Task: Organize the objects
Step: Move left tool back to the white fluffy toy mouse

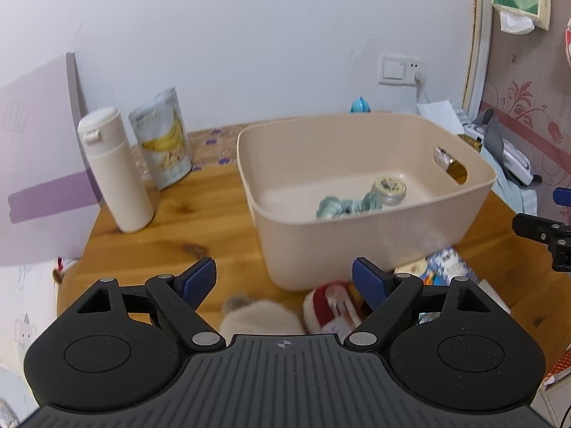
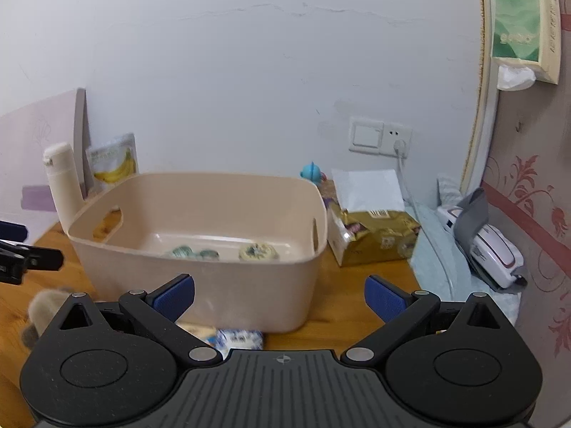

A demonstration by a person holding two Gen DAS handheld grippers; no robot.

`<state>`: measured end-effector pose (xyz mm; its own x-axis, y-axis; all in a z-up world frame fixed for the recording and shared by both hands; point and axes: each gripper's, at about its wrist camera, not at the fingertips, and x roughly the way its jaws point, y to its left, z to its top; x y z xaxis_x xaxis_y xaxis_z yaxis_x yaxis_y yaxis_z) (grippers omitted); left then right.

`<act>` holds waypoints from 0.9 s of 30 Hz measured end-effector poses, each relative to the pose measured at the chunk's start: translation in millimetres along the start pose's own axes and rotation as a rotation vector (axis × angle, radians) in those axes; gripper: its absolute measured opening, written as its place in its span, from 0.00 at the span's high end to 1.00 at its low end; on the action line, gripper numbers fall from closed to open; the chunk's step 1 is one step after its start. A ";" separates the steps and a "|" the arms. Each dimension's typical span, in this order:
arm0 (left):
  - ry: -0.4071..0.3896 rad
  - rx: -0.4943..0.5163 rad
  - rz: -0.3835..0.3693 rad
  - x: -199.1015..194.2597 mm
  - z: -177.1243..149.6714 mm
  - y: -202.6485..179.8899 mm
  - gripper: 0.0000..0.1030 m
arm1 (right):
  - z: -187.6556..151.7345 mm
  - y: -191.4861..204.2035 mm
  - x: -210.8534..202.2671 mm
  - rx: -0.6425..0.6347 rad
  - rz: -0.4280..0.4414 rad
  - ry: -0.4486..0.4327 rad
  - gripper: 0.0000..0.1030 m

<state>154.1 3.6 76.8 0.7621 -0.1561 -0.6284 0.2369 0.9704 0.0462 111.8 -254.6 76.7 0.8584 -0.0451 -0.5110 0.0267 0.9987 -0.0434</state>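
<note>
**A:** How do the claws stand?

**B:** The left gripper (image 1: 284, 280) has its blue pads spread wide with nothing between them. It hangs above the near edge of the wooden table (image 1: 200, 221). The right gripper (image 2: 279, 297) is just as wide and just as bare, facing the near wall of the beige bin (image 2: 200, 249).

**A:** What lies closest to them?

**B:** Under the left one, a cream plush toy (image 1: 260, 317) and a red and white slipper-like item (image 1: 330, 306), side by side, just before the bin's near wall. To the right of those sits a blue and white packet (image 1: 446, 267), touching the bin's base as far as I can tell.

**A:** And in the bin?

**B:** A teal bundle (image 1: 342, 207) and a round tin (image 1: 389, 189), close together on its floor; the rest of the floor is bare.

**A:** Room at the sides?

**B:** Left of the bin there is open wood up to a white bottle (image 1: 114, 171) and a banana snack pouch (image 1: 164, 142), both upright near the table's left edge. On the right, a gold package (image 2: 374, 239) stands just beside the bin, close to the table's right edge.
</note>
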 end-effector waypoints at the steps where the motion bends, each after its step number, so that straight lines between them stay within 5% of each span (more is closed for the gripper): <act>1: 0.006 -0.001 0.003 0.3 -3.9 0.4 0.17 | -3.7 -0.7 -0.2 -0.003 -0.005 0.006 0.00; 27: 0.124 -0.056 0.015 32.4 -57.7 15.9 0.17 | -85.8 -0.6 20.2 -0.039 -0.038 0.213 0.00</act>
<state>147.8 24.6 12.4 0.6840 -0.1213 -0.7194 0.1899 0.9817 0.0150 85.2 -258.2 -7.3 0.7296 -0.0906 -0.6778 0.0335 0.9947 -0.0969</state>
